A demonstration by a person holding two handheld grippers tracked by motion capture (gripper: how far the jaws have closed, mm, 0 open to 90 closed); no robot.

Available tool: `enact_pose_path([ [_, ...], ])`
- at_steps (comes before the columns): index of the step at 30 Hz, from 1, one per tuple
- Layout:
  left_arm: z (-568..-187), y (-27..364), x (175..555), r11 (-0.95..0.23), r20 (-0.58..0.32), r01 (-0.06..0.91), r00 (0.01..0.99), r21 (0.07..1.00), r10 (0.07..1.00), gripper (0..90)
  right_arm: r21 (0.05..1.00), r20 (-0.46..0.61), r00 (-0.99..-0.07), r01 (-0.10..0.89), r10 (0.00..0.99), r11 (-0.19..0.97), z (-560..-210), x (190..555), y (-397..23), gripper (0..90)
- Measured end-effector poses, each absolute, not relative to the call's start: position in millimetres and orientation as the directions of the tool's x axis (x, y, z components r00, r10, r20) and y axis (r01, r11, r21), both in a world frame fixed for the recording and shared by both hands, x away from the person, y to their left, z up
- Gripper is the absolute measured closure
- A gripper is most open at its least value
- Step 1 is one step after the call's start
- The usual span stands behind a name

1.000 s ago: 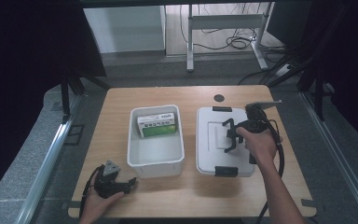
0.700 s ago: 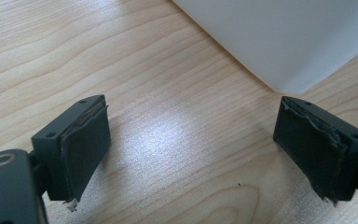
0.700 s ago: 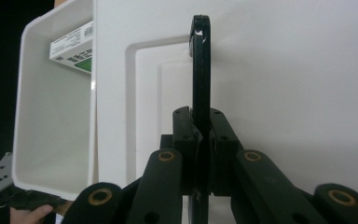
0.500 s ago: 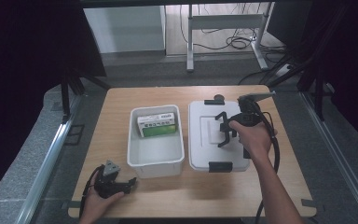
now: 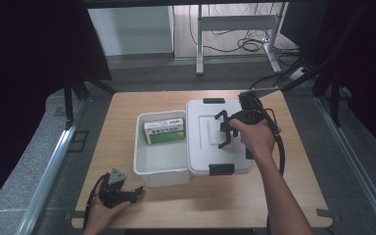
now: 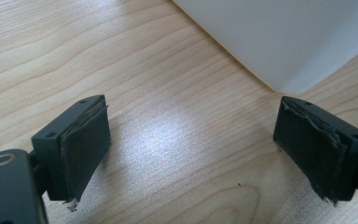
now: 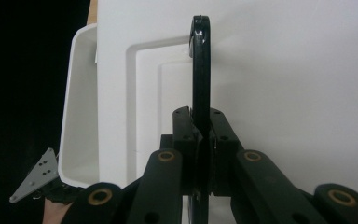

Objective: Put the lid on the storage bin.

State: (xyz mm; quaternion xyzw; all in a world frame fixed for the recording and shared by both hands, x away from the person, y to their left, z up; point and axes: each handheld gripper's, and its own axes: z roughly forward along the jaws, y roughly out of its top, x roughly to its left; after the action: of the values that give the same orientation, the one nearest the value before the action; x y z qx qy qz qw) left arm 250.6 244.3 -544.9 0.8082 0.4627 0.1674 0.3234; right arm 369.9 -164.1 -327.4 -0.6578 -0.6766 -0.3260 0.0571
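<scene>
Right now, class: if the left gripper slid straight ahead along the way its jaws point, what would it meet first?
Probably the near corner of the white bin. The left gripper stands open over bare table, with nothing between its jaws; depth is hard to judge.

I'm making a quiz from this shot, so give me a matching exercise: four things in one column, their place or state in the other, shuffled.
Things:
1. lid
2. green box
3. left tool
4. right tool

States:
A. open, low over the table, nothing between its jaws
B. lying inside the white bin
C. shut on the lid's black handle
D. held up beside the bin, overlapping its right rim

Pairs: 1-D, 2-B, 3-A, 4-C
</scene>
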Motion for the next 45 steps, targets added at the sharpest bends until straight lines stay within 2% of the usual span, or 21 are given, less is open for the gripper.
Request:
enact_pose_path([
  [28, -545, 244, 251, -0.358, -0.031, 0.640, 0.513, 0.680, 0.858, 10.7, 0.335, 0.516, -0.168, 0.942, 0.840, -0.017, -335, 385, -92, 84.9],
  [45, -545, 244, 251, -0.358, -0.031, 0.640, 0.513, 0.680, 0.858, 10.7, 0.317, 0.543, -0.163, 0.948, 0.823, -0.021, -337, 387, -74, 84.9],
])
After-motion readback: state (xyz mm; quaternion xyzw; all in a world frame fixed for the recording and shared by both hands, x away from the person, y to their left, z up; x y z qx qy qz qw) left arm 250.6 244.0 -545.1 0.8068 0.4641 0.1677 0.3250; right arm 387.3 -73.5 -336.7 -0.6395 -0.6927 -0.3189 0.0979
